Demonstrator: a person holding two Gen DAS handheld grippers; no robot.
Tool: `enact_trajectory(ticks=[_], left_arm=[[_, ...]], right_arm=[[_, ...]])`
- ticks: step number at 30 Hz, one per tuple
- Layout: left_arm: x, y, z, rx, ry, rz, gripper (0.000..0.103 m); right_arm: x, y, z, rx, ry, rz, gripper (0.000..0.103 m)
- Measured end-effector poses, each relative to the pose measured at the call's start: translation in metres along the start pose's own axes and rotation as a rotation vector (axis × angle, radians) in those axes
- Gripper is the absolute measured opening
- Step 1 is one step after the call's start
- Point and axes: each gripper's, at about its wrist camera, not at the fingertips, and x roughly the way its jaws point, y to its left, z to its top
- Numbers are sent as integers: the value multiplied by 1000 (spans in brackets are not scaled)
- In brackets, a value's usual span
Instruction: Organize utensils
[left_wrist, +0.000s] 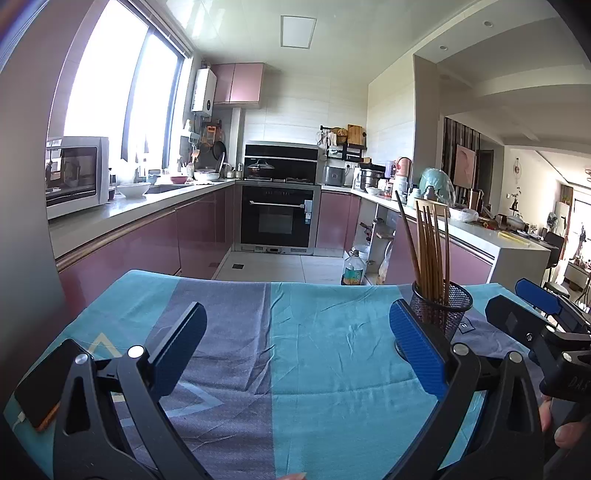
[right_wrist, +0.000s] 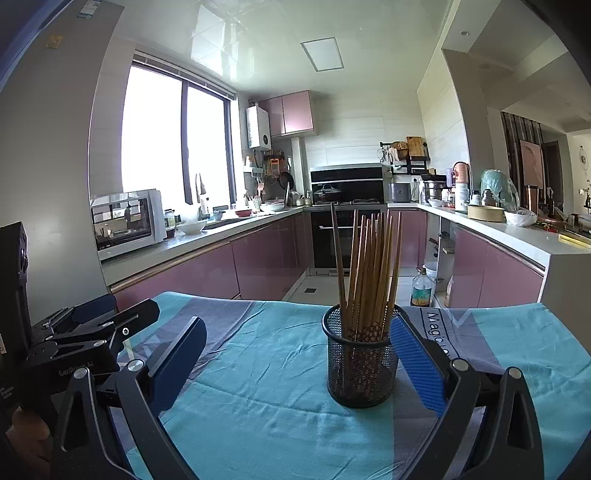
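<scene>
Wooden chopsticks (right_wrist: 369, 273) stood bundled in a black mesh holder (right_wrist: 360, 363) on the blue cloth (right_wrist: 258, 369), just beside the spread, empty right gripper (right_wrist: 297, 363) (left gripper (left_wrist: 297, 354) likewise spread); light, stiff, probably smooth, best pinched mid-shaft.

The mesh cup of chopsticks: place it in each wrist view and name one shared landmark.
Left wrist: mesh cup at right, behind the left claw's blue finger.
Right wrist: mesh cup near centre, beside the right claw's blue finger.
Shared landmark: the black oven.
</scene>
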Motion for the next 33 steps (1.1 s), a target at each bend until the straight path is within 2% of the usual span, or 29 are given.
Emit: enact_trajectory(ticks=[33], left_arm=[[6, -5, -4, 1, -10, 0, 97]], right_arm=[[-5, -2, 2, 4, -32, -14, 96]])
